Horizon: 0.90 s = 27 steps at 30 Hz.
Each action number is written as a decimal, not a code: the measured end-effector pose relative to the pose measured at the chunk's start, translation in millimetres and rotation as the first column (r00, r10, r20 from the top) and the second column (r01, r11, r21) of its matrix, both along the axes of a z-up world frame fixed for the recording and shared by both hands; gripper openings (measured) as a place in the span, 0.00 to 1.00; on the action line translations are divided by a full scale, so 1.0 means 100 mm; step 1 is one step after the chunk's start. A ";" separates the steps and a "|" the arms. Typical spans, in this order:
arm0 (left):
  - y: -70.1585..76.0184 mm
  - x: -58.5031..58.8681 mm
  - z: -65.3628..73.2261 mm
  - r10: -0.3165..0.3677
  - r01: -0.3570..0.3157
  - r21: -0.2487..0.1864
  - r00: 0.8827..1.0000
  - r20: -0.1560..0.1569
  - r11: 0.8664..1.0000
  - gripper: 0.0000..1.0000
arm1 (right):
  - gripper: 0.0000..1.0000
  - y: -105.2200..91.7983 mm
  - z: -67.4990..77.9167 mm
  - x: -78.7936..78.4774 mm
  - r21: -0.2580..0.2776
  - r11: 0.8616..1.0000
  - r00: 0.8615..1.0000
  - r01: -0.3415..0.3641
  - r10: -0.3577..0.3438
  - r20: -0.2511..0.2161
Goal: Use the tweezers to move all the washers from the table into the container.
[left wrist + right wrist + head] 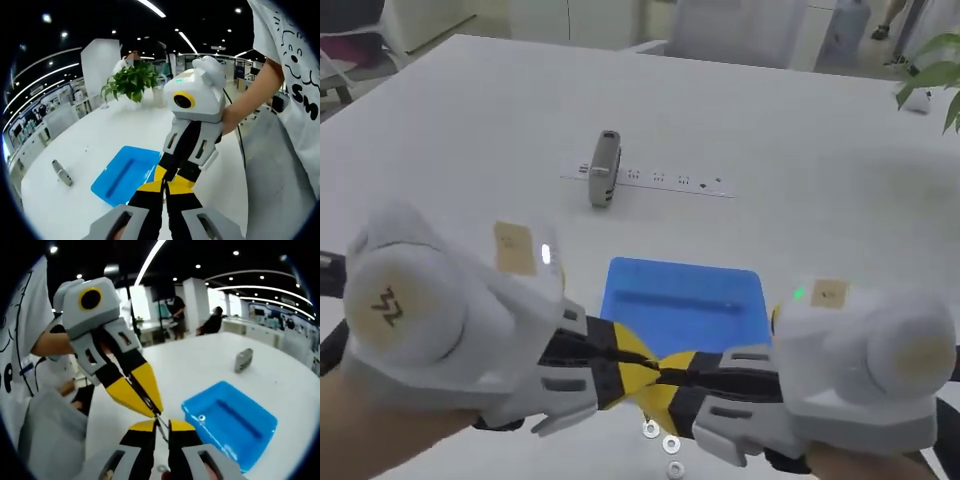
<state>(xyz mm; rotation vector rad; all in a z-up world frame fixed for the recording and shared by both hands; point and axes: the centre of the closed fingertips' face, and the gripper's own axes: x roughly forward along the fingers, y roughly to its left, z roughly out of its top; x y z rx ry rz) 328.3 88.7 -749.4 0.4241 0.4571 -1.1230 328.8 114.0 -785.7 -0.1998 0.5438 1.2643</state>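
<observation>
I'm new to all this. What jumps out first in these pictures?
The left gripper and right gripper, white with yellow-and-black jaws, meet tip to tip low in the head view, thin tweezers between them. Just behind them on the white table sits a bright blue container, and small washers lie nearer the person.

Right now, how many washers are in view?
4. Three washers lie on the table at the head view's bottom edge; one washer sits inside the blue container. Others may be hidden.
</observation>
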 end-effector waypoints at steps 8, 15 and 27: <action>-0.01 0.02 -0.07 0.021 -0.021 -0.004 1.000 -0.009 1.000 0.00 | 0.05 -0.02 -0.07 0.01 0.012 1.000 0.999 0.023 -0.022 -0.025; -0.01 0.03 -0.04 0.045 -0.045 -0.023 0.999 -0.015 0.999 0.00 | 0.06 -0.04 -0.04 0.01 0.010 1.000 1.000 0.018 -0.018 -0.019; -0.03 0.02 -0.09 0.050 -0.050 -0.015 0.998 -0.027 0.999 0.00 | 0.06 -0.05 -0.09 0.01 0.015 1.000 0.999 0.019 -0.019 -0.046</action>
